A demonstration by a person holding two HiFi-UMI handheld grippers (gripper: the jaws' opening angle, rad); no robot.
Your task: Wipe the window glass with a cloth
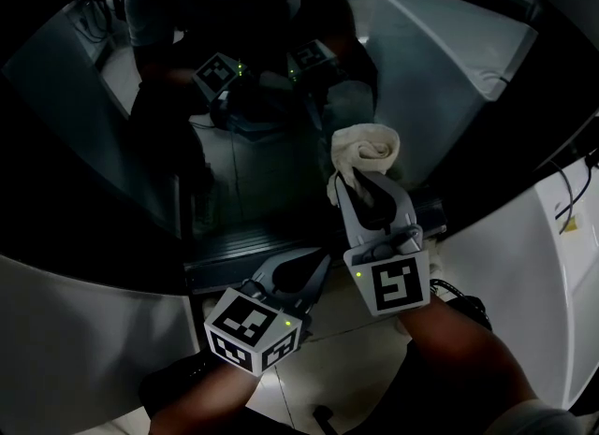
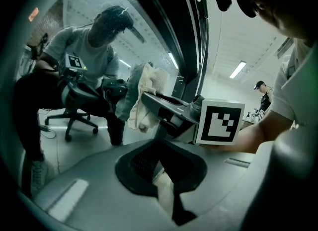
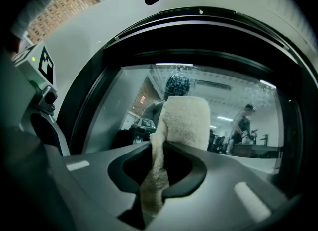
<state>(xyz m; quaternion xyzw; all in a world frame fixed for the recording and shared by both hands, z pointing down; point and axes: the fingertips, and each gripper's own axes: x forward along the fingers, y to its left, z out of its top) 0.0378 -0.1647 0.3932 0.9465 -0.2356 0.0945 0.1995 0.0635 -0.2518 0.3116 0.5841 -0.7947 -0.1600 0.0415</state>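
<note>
The dark window glass (image 1: pixel 253 166) fills the middle of the head view and mirrors me and both grippers. My right gripper (image 1: pixel 367 179) is shut on a cream terry cloth (image 1: pixel 365 151), whose bunched end sits at the glass. In the right gripper view the cloth (image 3: pixel 185 120) stands up out of the jaws against the pane (image 3: pixel 248 111), and a strip of it hangs back between them. My left gripper (image 1: pixel 321 260) is shut and holds nothing, low by the window's bottom frame, left of the right one. The left gripper view shows the cloth (image 2: pixel 145 96) beside the glass (image 2: pixel 64 56).
A black frame (image 3: pixel 198 34) rims the glass inside a white surround (image 3: pixel 149 16). A white panel (image 1: pixel 449 59) stands at the upper right, and a white surface (image 1: pixel 547 274) with cables (image 1: pixel 571 190) lies at the right. The dark sill (image 1: pixel 234 257) runs just under the grippers.
</note>
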